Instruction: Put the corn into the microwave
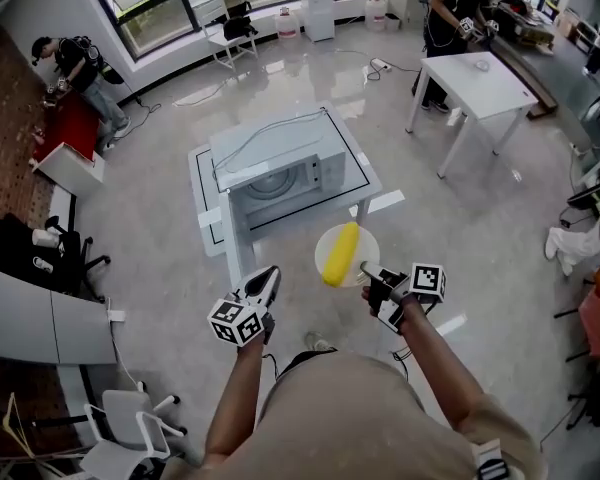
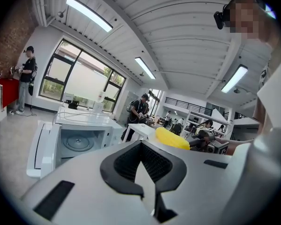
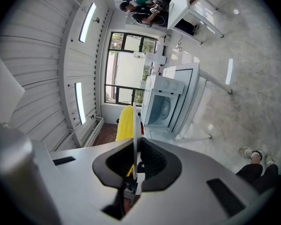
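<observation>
Tool (image 2: 142,156) seemingly closed; microwave (image 2: 79,142) open.

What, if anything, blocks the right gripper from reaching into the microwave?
Likely nothing, yes: the microwave has its door open, its cavity shows only the turntable, and nothing stands between. The right gripper, shut on the plate carrying the corn, is short of it.

Microwave (image 1: 280,173) cavity (image 2: 82,142) seen open toward person, mouth unblocked; only glass turntable (image 2: 78,143) seen inside. Door (image 2: 40,146) swung out at cavity's left, standing ahead of left gripper (image 1: 268,278). Cavity's right walled off by control panel (image 1: 330,173). Cable (image 1: 270,133) laid across microwave top. Table (image 1: 365,183) front edge to be crossed before cavity. Bare floor (image 1: 160,268) left open between person and table.
</observation>
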